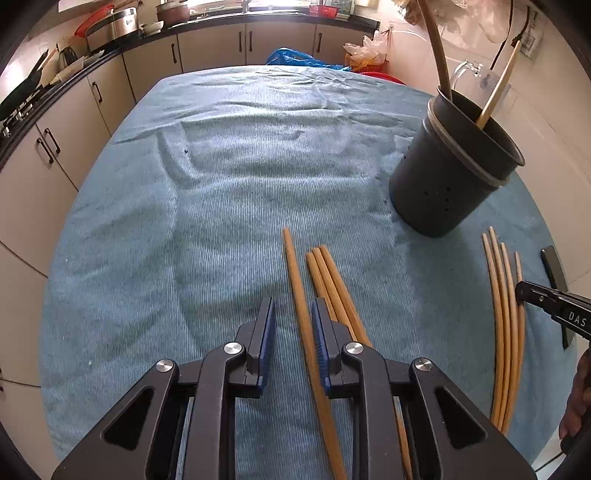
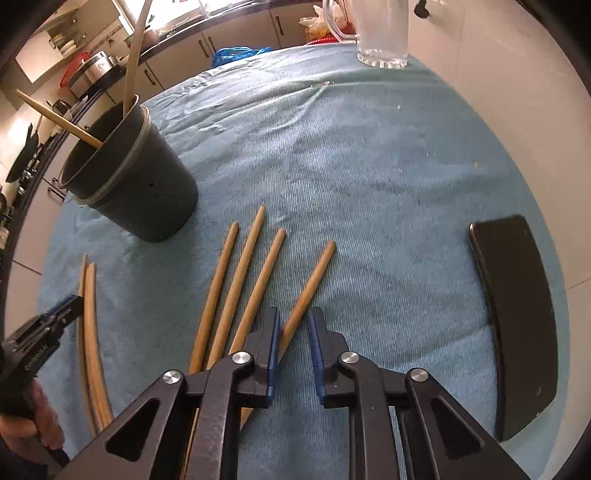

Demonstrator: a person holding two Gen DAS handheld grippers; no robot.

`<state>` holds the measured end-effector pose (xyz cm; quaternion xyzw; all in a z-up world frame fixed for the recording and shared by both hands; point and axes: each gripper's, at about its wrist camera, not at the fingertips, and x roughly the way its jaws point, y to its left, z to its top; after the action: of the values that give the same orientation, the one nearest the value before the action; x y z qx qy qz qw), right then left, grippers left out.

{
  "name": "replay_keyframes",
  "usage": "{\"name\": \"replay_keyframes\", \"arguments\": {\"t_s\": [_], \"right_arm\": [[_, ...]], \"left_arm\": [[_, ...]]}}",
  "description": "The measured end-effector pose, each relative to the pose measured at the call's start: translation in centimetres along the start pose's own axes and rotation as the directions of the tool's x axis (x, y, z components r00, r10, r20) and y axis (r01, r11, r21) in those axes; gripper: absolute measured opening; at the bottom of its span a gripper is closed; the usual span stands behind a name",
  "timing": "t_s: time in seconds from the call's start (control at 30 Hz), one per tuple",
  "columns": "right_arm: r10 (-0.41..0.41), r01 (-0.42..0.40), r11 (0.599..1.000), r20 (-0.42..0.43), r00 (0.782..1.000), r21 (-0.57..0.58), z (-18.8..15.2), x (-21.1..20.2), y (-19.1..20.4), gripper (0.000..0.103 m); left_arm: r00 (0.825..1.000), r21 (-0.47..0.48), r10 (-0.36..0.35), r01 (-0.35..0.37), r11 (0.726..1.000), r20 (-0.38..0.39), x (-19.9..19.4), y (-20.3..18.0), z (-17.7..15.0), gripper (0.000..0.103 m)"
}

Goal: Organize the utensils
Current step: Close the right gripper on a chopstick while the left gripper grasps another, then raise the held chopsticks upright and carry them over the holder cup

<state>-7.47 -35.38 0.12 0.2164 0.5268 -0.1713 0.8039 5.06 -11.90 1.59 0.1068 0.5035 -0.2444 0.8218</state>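
Now both grippers hover low over the blue towel [image 1: 229, 177] that covers the bench, and neither holds anything. Left gripper [image 1: 293, 317] has its jaws spread, and the lone chopstick [image 1: 295, 280] runs straight up between them, its long axis in line with the fingers. Just to its right lies a tight bundle of three chopsticks [image 1: 328, 280], partly tucked under the right-hand finger.

Over in the right wrist view, the right gripper [image 2: 293, 325] is spread too, and the rightmost chopstick [image 2: 310, 284] of a fan of four slants up and to the right, its lower end passing under the left-hand finger. So that stick lies askew to the jaws, not square between them.

The dark utensil holder [image 2: 147, 192] stands upright ahead of the sticks, between the two groups, with a couple of long utensils already leaning in it. Most of the job looks undone: eight sticks lie flat.

My read: the left side is better lined up, since its stick sits right in the gap. A phone [image 2: 517, 317] and a glass mug [image 2: 382, 33] sit well apart, out of the way.
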Motion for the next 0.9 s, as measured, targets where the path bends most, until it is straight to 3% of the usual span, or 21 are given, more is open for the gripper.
{"name": "replay_keyframes", "arguments": {"t_s": [0.17,0.2,0.3,0.4,0.9], "right_arm": [[-0.004,0.004,1.000,0.000,1.000,-0.003,0.0,-0.2,-0.4,0.008],[0.013,-0.013,1.000,-0.001,1.000,0.009,-0.2,-0.4,-0.6,0.007],[0.056,-0.057,0.998,0.028,0.998,0.030,-0.5,-1.4,-0.8,0.007],[0.093,-0.096,0.995,0.074,0.993,0.034,-0.7,-3.3,-1.0,0.007],[0.206,-0.199,0.979,0.251,0.946,-0.051,-1.0,-10.8,-0.3,0.007]], "left_arm": [[1.000,0.013,0.015,-0.015,1.000,0.009,0.0,-0.3,0.0,0.016],[1.000,0.009,0.009,-0.009,1.000,0.008,-0.1,-0.2,-0.1,0.009],[0.999,-0.034,-0.046,0.046,0.998,-0.001,-0.4,0.5,-0.5,0.007],[0.998,-0.042,-0.056,0.057,0.998,0.012,-1.3,0.8,-1.0,0.006],[0.973,-0.092,-0.108,0.129,0.987,0.206,-10.5,0.6,-1.3,0.006]]}}
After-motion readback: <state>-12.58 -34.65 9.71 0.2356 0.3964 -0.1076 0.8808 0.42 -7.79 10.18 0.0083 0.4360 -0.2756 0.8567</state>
